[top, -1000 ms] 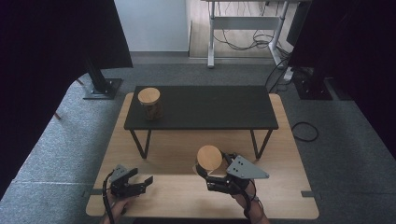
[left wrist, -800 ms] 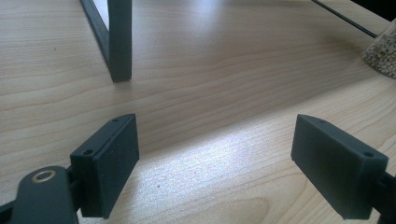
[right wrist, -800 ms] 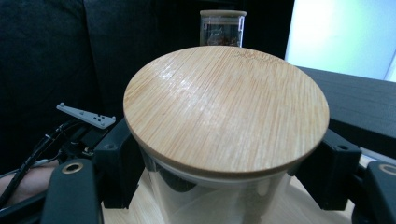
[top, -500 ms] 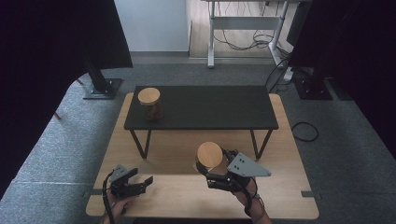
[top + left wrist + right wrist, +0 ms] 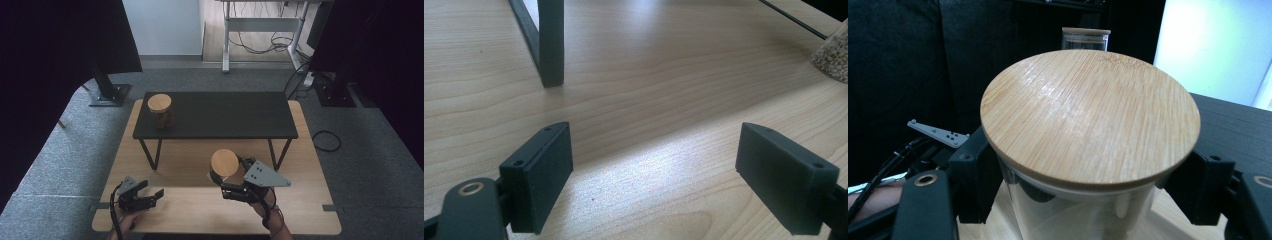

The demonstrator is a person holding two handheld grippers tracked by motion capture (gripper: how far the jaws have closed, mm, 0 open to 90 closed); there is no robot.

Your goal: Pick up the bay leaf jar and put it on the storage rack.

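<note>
A clear glass jar with a round bamboo lid [image 5: 224,162] [image 5: 1090,112] is held upright over the wooden table [image 5: 190,165]. My right gripper [image 5: 223,176] [image 5: 1083,200] is shut on its glass body just under the lid, one black pad on each side. My left gripper [image 5: 152,196] [image 5: 654,170] rests low on the wooden table at the front left, open with only bare wood between its pads. A second jar [image 5: 160,109] [image 5: 1085,37] with the same kind of lid stands at the left end of the black low table [image 5: 225,117].
The black low table stands on thin metal legs [image 5: 549,45] over the back half of the wooden table. The held jar's base, with grain inside [image 5: 831,55], shows at the far right of the left gripper view. Grey carpet surrounds the tables.
The right gripper and its jar have edged slightly away from the front edge. The left gripper has stayed put.
</note>
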